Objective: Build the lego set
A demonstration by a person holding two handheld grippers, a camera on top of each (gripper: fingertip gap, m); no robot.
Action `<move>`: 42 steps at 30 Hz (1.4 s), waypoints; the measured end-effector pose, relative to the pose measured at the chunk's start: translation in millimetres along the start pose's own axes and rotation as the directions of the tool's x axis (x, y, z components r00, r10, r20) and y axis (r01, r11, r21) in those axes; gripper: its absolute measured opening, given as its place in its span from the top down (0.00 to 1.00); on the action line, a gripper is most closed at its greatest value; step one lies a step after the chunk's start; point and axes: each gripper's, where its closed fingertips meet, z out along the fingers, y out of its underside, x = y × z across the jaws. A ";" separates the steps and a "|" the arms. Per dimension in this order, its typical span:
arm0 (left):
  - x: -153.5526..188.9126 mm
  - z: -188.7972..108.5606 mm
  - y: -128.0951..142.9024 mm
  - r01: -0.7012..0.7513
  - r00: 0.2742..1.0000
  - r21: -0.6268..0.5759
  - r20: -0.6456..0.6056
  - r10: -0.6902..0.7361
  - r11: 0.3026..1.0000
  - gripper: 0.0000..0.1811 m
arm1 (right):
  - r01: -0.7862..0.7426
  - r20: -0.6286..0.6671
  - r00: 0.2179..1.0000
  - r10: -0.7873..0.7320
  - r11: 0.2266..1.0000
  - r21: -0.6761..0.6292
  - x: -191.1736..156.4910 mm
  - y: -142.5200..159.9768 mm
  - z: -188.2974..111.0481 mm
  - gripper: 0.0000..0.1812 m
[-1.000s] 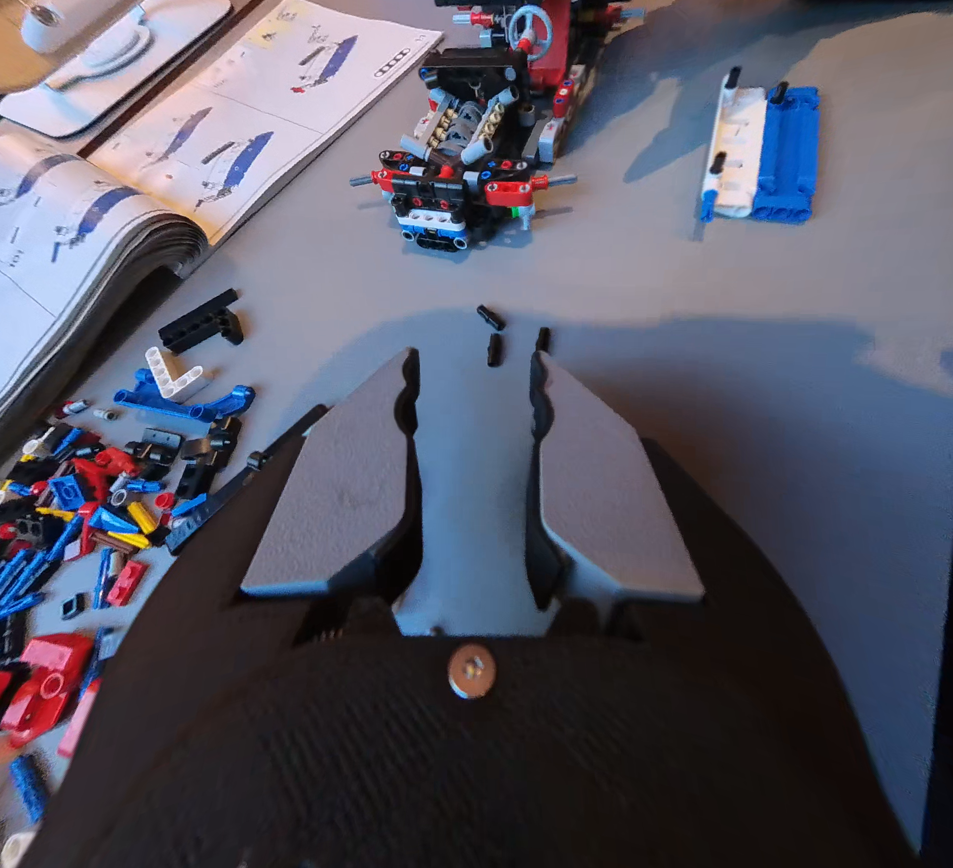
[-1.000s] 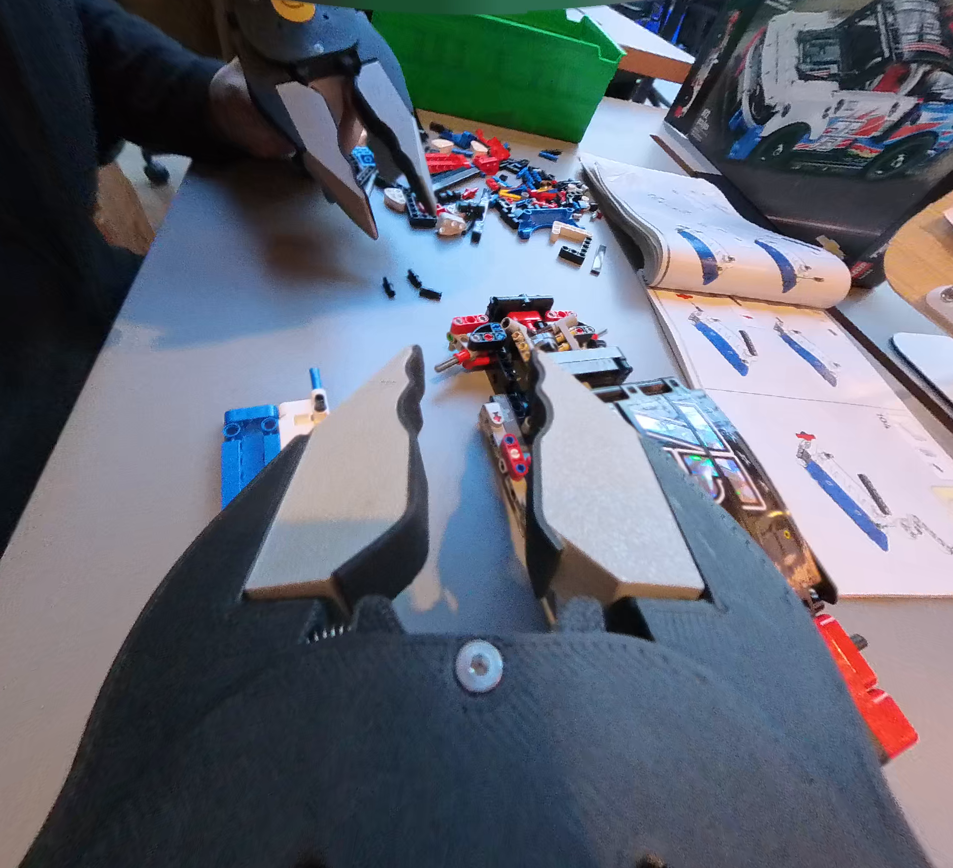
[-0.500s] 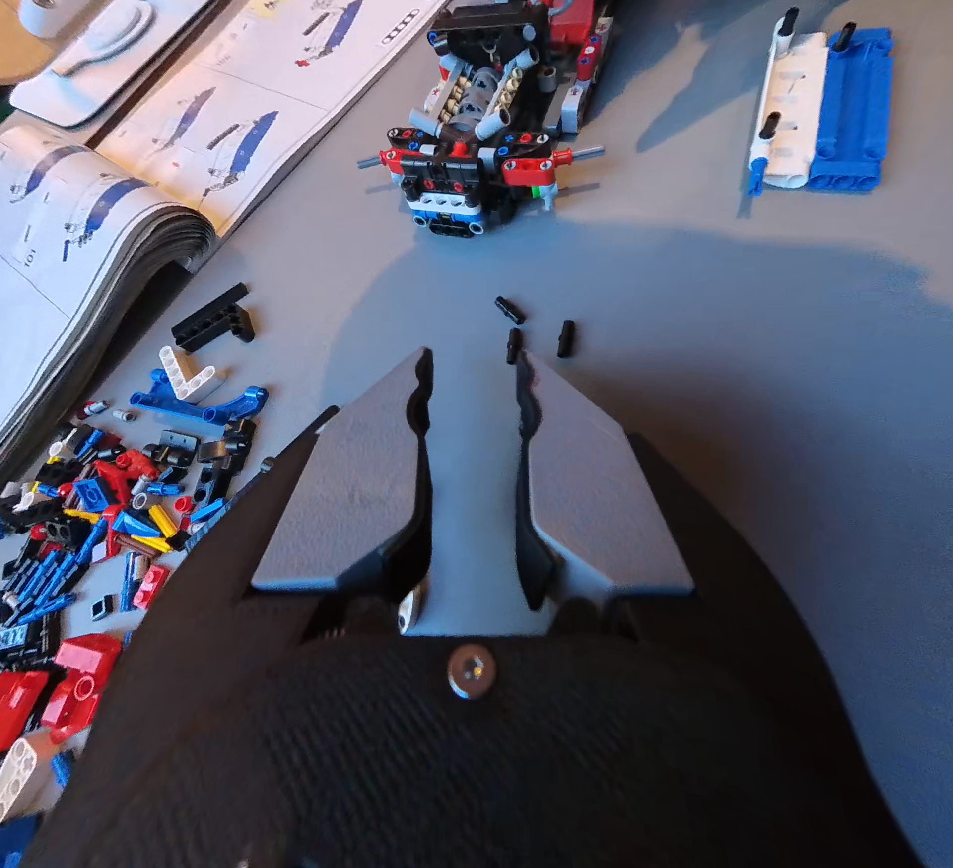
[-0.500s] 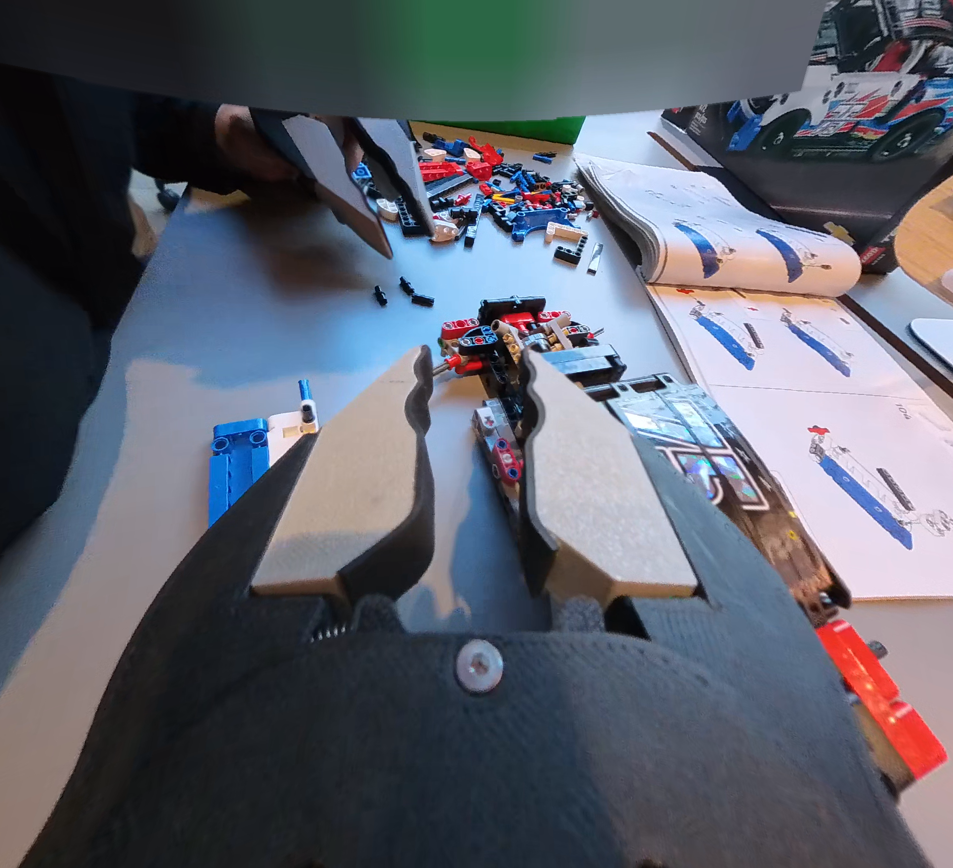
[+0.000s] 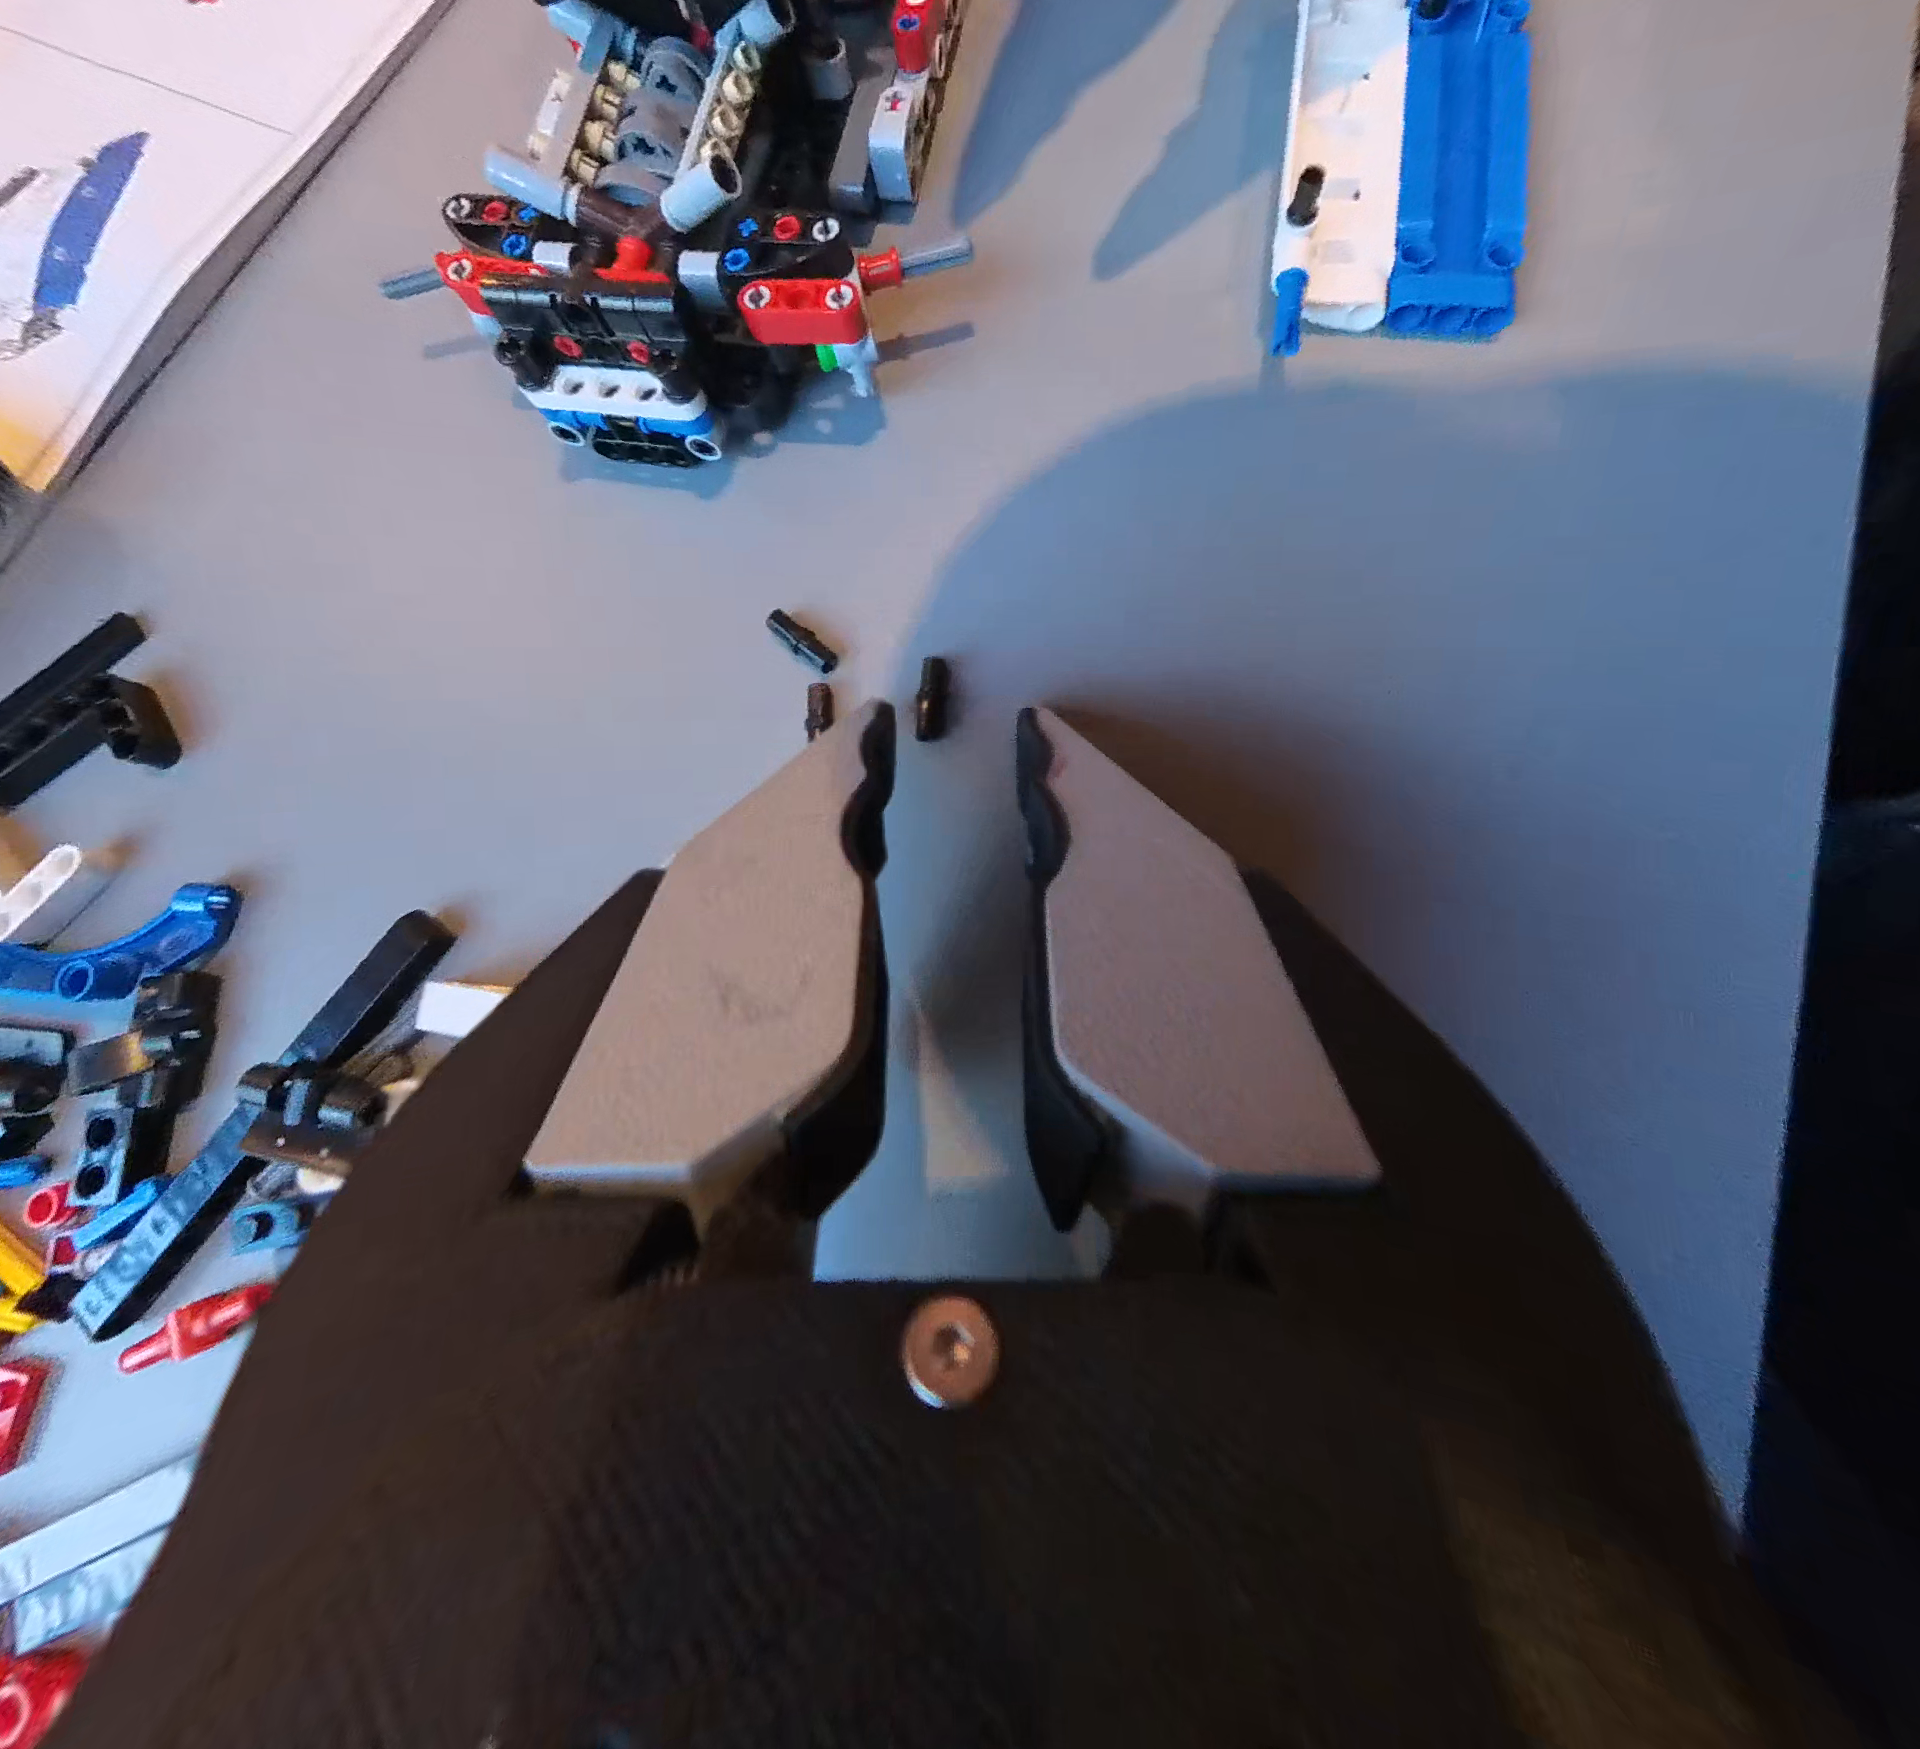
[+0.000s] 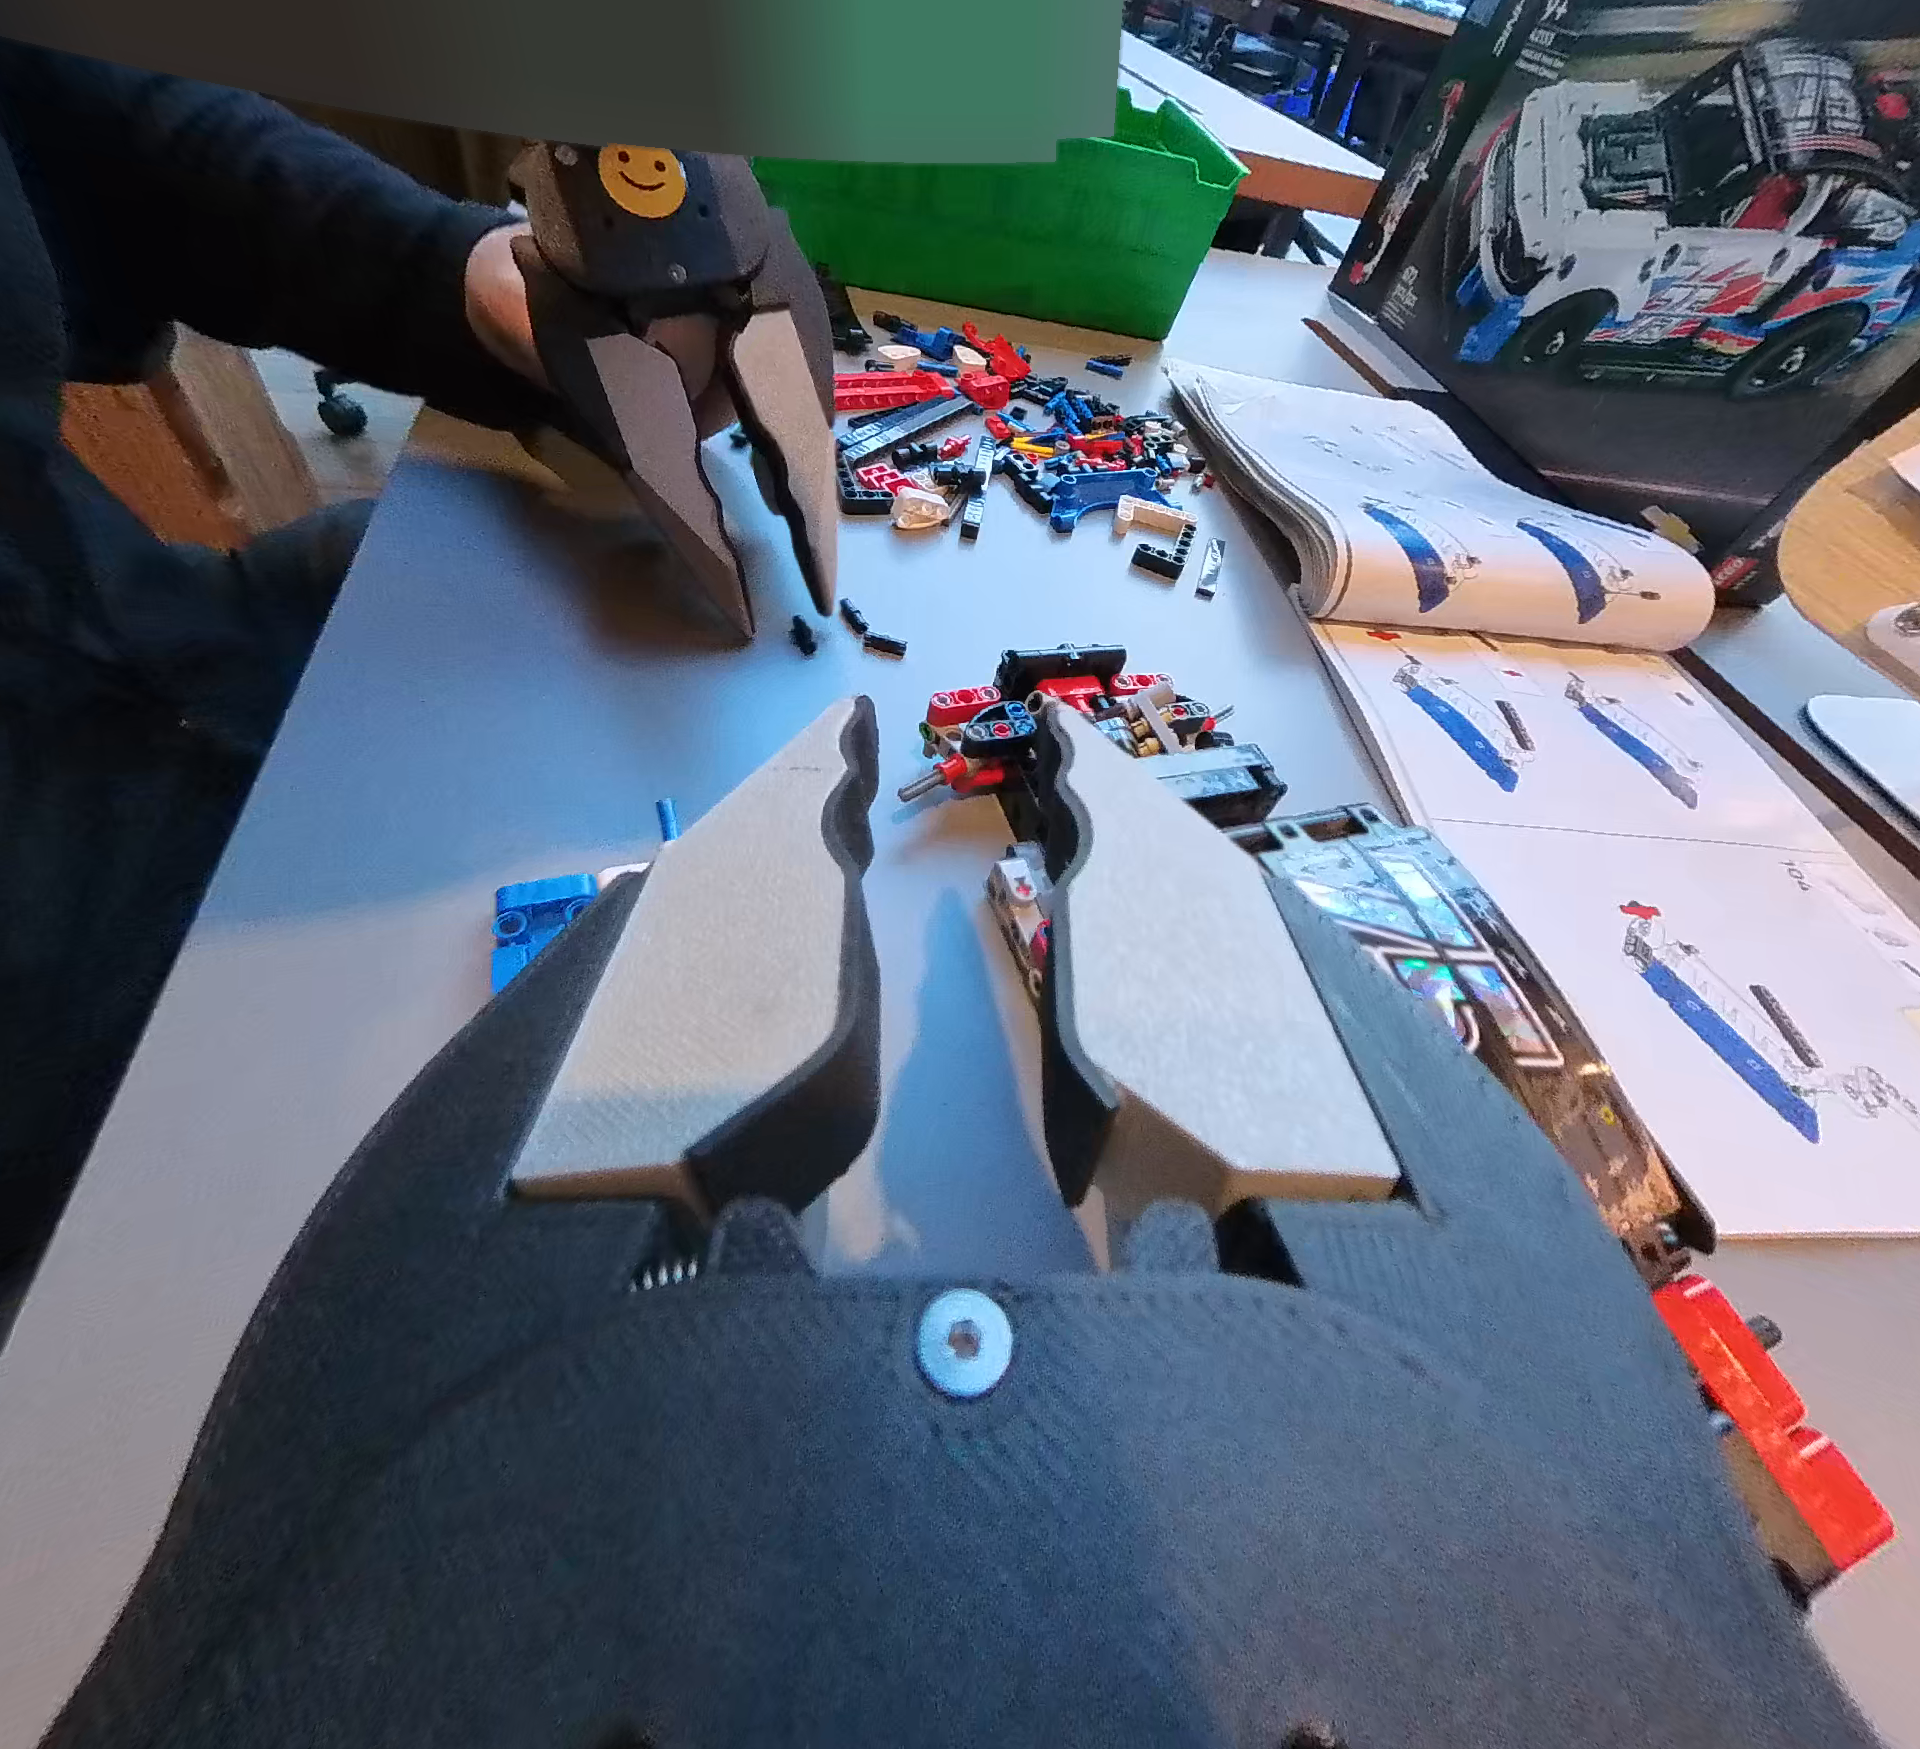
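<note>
Three small black pins lie on the grey table. My left gripper (image 5: 954, 725) is open and low over them, with one pin (image 5: 931, 698) just ahead between its fingertips and two others (image 5: 802, 639) to its left. The left gripper also shows in the right wrist view (image 6: 792, 621), held by a hand. The half-built car chassis (image 5: 665, 172) stands beyond the pins. My right gripper (image 6: 956, 725) is open and empty, hovering beside the chassis (image 6: 1081, 723). A white and blue panel assembly (image 5: 1403, 151) lies to the right.
A heap of loose parts (image 5: 135, 1076) lies at the left. An open instruction booklet (image 6: 1621, 764) lies beside the chassis. The set's box (image 6: 1683, 172) and a green bin (image 6: 1018, 224) stand at the table's far side. The table edge (image 5: 1870, 556) runs close on the right. My hands' fingertips stand some 15 centimetres from each other.
My left gripper has dropped down and shifted right, so one pin now sits between its fingertips. Its jaws have opened a little wider. My right gripper has opened slightly and stayed near the chassis.
</note>
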 end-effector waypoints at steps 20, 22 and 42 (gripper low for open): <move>-3.0 7.9 -4.5 0.145 0.989 -0.017 0.006 -0.145 0.989 1.00 | -0.033 -0.067 0.997 0.042 0.992 0.125 24.0 -17.3 -42.8 0.88; -2.1 10.8 -10.4 0.136 0.990 -0.003 0.023 -0.136 0.991 1.00 | -0.052 -0.033 0.998 0.057 0.991 0.125 20.6 -16.5 -43.2 0.89; 38.4 29.2 -97.1 -0.048 0.999 0.309 -0.009 0.054 0.950 0.99 | -0.169 0.222 0.958 0.184 0.982 -0.086 -35.6 12.1 9.6 0.93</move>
